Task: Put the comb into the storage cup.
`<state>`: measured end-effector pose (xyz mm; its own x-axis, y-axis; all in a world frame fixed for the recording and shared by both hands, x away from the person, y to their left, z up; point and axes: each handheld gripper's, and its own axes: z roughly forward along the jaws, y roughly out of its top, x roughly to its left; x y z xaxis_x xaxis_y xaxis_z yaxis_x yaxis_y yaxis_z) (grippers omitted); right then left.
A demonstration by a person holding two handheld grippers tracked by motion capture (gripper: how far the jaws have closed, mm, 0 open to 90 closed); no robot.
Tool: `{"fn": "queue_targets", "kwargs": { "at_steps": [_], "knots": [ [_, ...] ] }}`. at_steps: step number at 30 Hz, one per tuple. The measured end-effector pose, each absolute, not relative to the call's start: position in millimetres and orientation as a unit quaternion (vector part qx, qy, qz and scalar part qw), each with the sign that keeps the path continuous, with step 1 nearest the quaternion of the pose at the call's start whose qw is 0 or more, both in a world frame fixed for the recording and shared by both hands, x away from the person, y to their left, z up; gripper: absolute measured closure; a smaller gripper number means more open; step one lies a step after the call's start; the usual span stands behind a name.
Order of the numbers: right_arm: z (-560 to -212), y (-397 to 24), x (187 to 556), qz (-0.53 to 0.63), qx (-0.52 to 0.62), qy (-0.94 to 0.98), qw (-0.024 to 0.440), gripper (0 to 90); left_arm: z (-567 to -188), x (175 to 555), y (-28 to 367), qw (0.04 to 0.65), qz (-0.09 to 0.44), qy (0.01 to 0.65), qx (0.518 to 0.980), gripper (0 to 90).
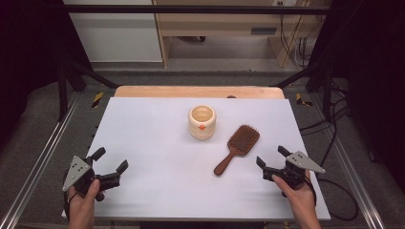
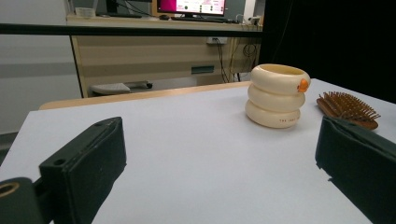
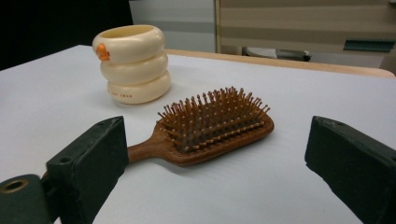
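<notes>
Brush: one wooden paddle brush is seen lying bristles-up on the white table, its head toward 1 o'clock and its handle toward 7 o'clock in the high view. One cream cup, shaped like three stacked rings with a small orange knob on its side, is stood upright at about 10 o'clock from the brush head, near it but not touching. The cup's opening is turned up.

Two grippers are counted, each held in one hand. The left gripper is held near the table's 7 o'clock corner, its jaws spread wide with nothing between them; the cup and part of the brush are seen well beyond it in the left gripper view. The right gripper is held near the 5 o'clock corner, just to the 3 o'clock side of the brush handle, jaws likewise spread and empty. In the right gripper view the brush is framed between the jaws but untouched, with the cup behind it.
</notes>
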<state>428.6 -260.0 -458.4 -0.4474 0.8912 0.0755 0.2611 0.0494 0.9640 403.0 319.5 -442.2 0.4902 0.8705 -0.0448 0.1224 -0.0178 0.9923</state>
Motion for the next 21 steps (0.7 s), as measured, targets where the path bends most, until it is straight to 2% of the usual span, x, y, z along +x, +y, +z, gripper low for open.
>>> {"fn": "queue_targets", "kwargs": {
  "at_steps": [8,9,16,21],
  "knots": [
    [-458.5,-253.9,430.3,0.52,0.442,0.671,0.291,14.0,-442.9,404.1,322.9,0.586,0.32,0.394,0.632,2.1],
    [-458.6,-251.7,430.8,0.507,0.444,0.678,0.293,18.1,-443.6,404.5,322.9,0.585,0.319,0.393,0.634,2.1],
    [-457.3,-251.6,436.2,0.488,0.459,0.686,0.286,32.0,-444.2,406.7,323.3,0.585,0.319,0.395,0.633,2.3],
    [-450.9,-252.5,445.5,0.479,0.463,0.69,0.284,52.1,-445.6,408.5,322.3,0.582,0.318,0.394,0.636,2.6]
  ]
}}
